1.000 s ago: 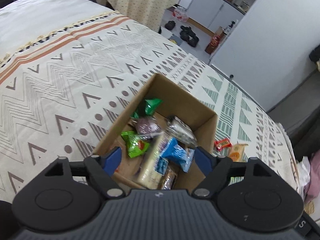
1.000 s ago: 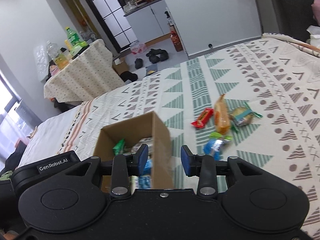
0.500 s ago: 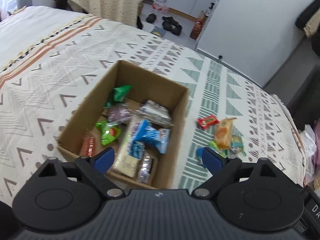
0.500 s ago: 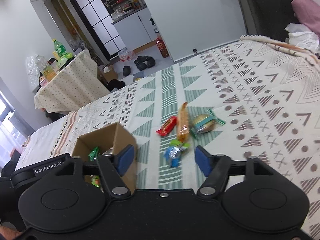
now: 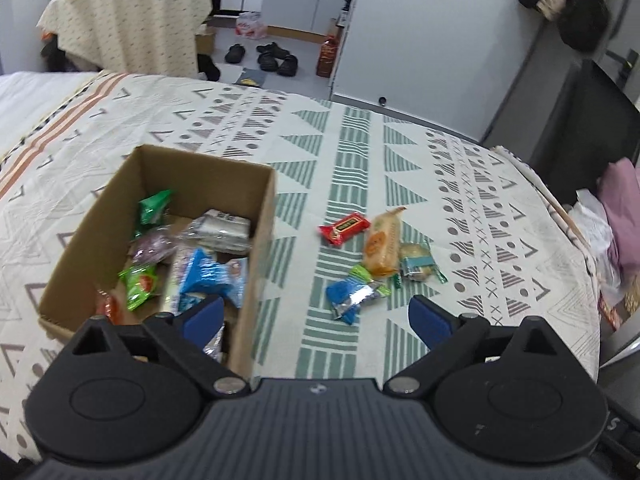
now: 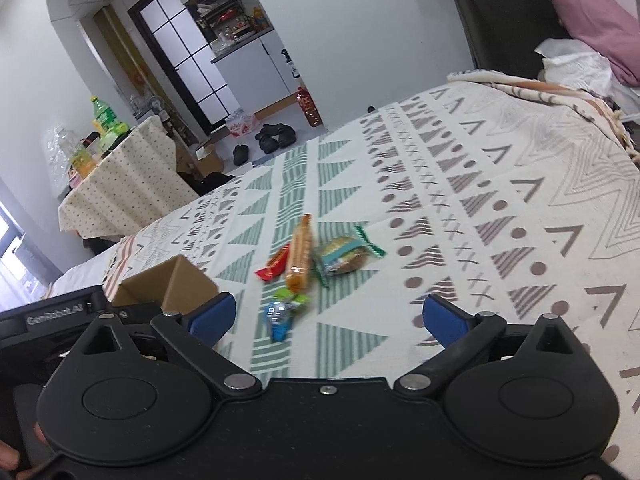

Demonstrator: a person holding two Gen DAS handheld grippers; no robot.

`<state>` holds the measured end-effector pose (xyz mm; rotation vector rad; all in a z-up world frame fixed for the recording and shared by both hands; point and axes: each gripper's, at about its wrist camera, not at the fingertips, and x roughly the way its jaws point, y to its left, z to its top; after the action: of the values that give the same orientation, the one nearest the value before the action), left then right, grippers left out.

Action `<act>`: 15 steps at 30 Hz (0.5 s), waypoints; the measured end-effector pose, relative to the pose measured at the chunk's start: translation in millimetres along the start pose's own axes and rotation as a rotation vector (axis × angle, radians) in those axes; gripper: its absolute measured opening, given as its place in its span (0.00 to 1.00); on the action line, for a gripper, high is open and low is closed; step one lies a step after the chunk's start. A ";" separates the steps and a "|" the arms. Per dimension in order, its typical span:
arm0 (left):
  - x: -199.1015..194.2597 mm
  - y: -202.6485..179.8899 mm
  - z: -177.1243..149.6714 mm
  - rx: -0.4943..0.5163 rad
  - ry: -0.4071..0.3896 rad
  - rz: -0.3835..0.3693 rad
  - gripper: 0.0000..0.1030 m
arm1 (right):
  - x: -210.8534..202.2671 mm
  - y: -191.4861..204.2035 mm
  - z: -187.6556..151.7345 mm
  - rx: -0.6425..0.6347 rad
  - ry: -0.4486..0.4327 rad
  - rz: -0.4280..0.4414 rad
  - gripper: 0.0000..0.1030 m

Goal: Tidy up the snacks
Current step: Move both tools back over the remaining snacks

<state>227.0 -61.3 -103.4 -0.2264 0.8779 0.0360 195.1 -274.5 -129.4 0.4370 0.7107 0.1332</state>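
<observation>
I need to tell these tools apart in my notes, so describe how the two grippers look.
Both look alike: black plastic bodies with two round hubs, silver pivot screws and angled arms ending in blue pads. The left gripper has a ribbed grey-black middle. The right gripper has a smoother middle; a black part beside it bears white "GenRobot.AI" lettering.

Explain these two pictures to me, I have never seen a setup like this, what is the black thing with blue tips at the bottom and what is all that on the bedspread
Each picture comes from a camera mounted on a hand-held grabbing tool; a person carries one in each hand. The black body with blue-tipped fingers is that tool: the left gripper and the right gripper. Both are opening, with nothing between their fingers. On the patterned bedspread stands a cardboard box already holding several wrapped snacks. Beside it lie four loose ones: a red bar, an orange packet, a round cookie in a teal wrapper, and a blue packet.
</observation>
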 end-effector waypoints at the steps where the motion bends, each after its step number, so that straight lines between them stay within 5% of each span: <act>1: 2.5 -3.5 -0.3 0.009 -0.002 0.002 0.95 | 2.4 -3.7 -1.0 -0.002 0.004 0.001 0.98; 15: 46.3 -33.6 0.3 0.056 0.010 -0.005 0.93 | 44.6 -36.2 1.1 0.096 0.021 0.055 0.89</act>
<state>261.0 -96.8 -132.5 -0.1769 0.8872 0.0057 228.4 -295.7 -171.1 0.5473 0.7276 0.1557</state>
